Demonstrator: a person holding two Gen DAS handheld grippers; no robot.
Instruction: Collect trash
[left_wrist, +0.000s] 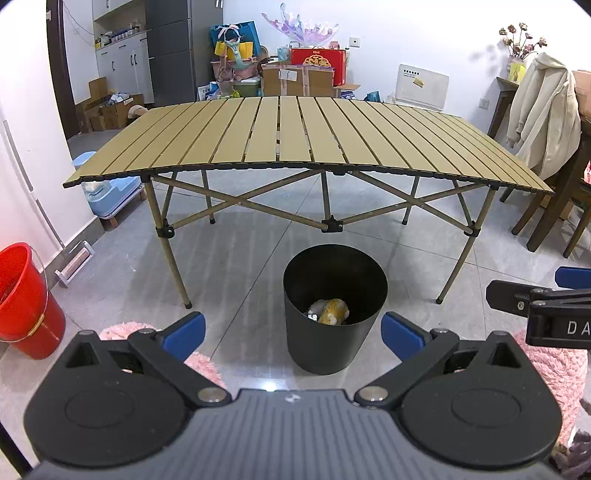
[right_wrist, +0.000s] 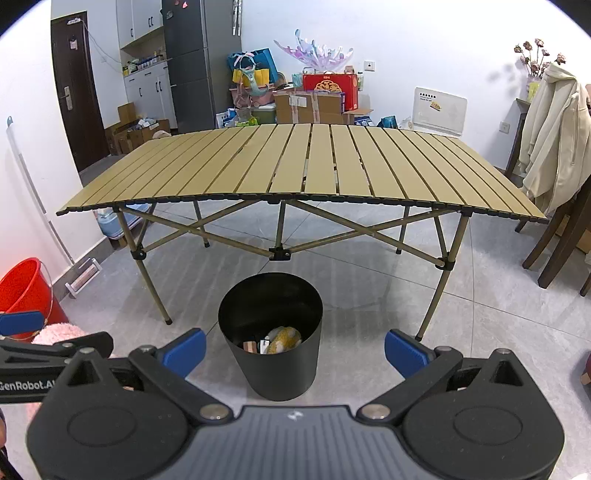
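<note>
A black round bin (left_wrist: 334, 354) stands on the tiled floor in front of a slatted tan folding table (left_wrist: 295, 136). Crumpled yellow and white trash (left_wrist: 330, 312) lies at its bottom. The bin (right_wrist: 273, 373), its trash (right_wrist: 282, 340) and the table (right_wrist: 314, 162) also show in the right wrist view. My left gripper (left_wrist: 293, 333) is open and empty, held above and in front of the bin. My right gripper (right_wrist: 294, 349) is open and empty at the same height; its side shows at the right edge of the left wrist view (left_wrist: 535, 301). Nothing lies on the tabletop.
A red bucket (left_wrist: 26, 299) stands on the floor at the left by the wall. A wooden chair with a cream coat (left_wrist: 546, 114) stands at the right. Boxes and bags (left_wrist: 295, 74) are stacked behind the table. Pink fluffy fabric (left_wrist: 554, 365) lies below the grippers.
</note>
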